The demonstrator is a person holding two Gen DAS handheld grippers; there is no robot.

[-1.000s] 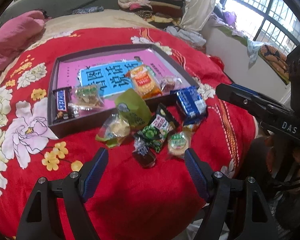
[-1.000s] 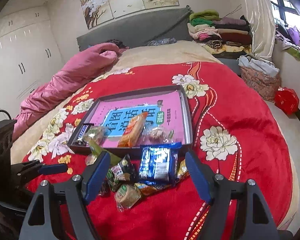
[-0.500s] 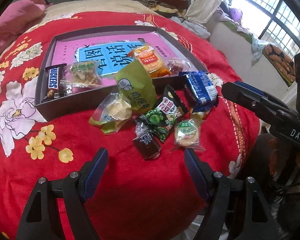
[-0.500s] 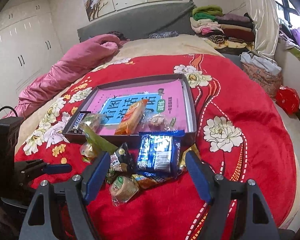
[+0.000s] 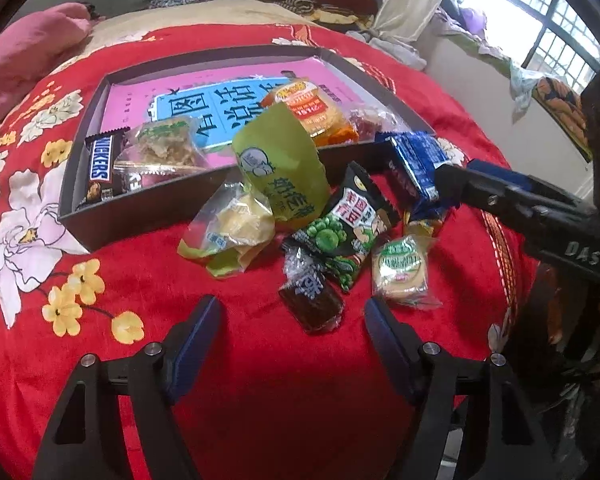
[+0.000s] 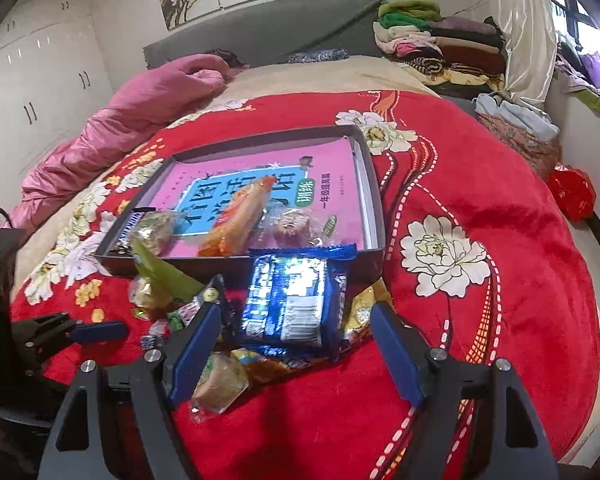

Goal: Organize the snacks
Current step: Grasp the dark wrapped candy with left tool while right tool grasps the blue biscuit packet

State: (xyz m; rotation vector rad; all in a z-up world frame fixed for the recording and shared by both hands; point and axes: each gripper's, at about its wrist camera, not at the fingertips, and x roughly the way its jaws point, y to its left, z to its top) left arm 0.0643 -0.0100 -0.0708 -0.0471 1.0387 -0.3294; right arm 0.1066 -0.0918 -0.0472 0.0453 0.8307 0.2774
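Left gripper [image 5: 292,320]: jaws spread wide, holding nothing, hovering just before a dark wrapped candy [image 5: 311,296].
Right gripper [image 6: 296,344]: jaws spread, straddling the blue biscuit pack [image 6: 296,304] without touching it.
Loose snacks: green pea packet [image 5: 346,228], round cracker [image 5: 400,270], yellow-green pouch [image 5: 282,172], heaped on the red blanket [image 5: 260,380] before the tray [image 5: 160,206].
Tray contents: Snickers bar [image 5: 100,168], orange cracker pack [image 5: 312,108].

"snickers" on chocolate bar [image 5: 100,167], "das" on right gripper [image 5: 456,178]
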